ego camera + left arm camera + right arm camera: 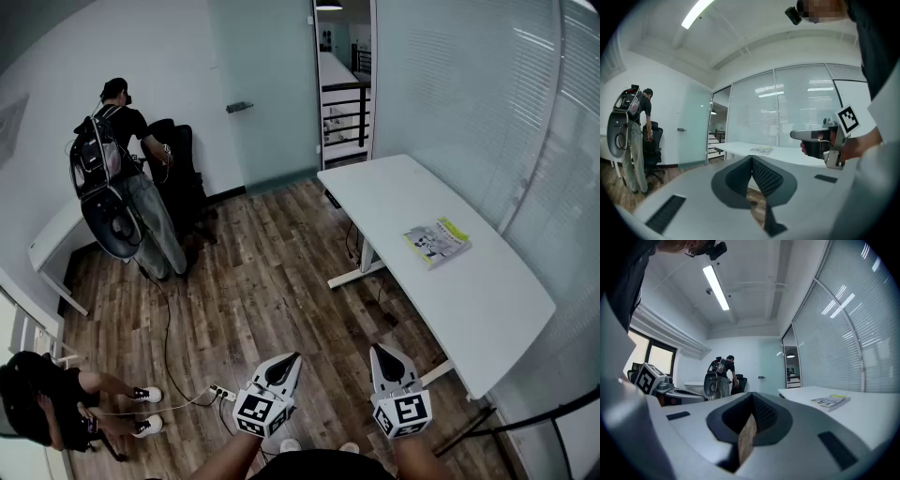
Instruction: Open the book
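Observation:
The book [437, 243] lies closed, with a yellow-green and white cover, on the long white table [487, 300] at the right, far ahead of both grippers. My left gripper [293, 358] and right gripper [378, 351] are held low over the wooden floor, side by side, well short of the table. In the left gripper view the left gripper [752, 157] has its pads together with nothing between them, and the book [762, 150] shows small in the distance. The right gripper [752, 397] also has its tips meeting, empty, with the book [830, 401] off to the right.
A person wearing a backpack rig [120, 183] stands by a black chair [180, 169] at the back left. Another person [47, 408] sits at the lower left. A cable and power strip [221, 392] lie on the floor. Glass walls with blinds run behind the table.

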The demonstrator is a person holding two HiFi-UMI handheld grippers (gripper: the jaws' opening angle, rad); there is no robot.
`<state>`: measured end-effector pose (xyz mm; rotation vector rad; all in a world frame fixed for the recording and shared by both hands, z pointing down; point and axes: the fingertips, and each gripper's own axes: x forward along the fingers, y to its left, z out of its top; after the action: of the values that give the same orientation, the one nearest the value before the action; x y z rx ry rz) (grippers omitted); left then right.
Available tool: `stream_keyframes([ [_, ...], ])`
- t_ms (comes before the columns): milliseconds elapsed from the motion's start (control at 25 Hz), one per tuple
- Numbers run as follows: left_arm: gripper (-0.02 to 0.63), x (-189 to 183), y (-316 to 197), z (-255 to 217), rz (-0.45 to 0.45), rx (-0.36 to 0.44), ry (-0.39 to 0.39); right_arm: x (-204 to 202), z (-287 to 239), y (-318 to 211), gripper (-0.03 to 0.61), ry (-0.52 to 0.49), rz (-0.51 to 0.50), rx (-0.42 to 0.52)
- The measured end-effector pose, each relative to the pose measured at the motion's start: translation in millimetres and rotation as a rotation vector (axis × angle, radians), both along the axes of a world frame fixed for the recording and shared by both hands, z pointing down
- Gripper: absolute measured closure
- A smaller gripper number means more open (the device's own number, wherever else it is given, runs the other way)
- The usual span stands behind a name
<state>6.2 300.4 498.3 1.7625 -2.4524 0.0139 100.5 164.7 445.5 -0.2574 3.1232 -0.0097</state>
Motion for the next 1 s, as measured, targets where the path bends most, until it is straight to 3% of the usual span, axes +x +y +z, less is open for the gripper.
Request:
stream_keyframes([
  [320,0.603,-12,9,1,0.009,-0.002,-0.008,-9,14,9,0.575,0.01,0.009,0.0],
  [560,0.603,-12,18,14,0.043,-0.035,0.037,-16,14,23,0.574,-0.01,0.004,-0.017],
  [1000,0.603,-46,37,6,0.078,0.007,0.005,-40,19,48,0.574,0.009,0.06,-0.023],
])
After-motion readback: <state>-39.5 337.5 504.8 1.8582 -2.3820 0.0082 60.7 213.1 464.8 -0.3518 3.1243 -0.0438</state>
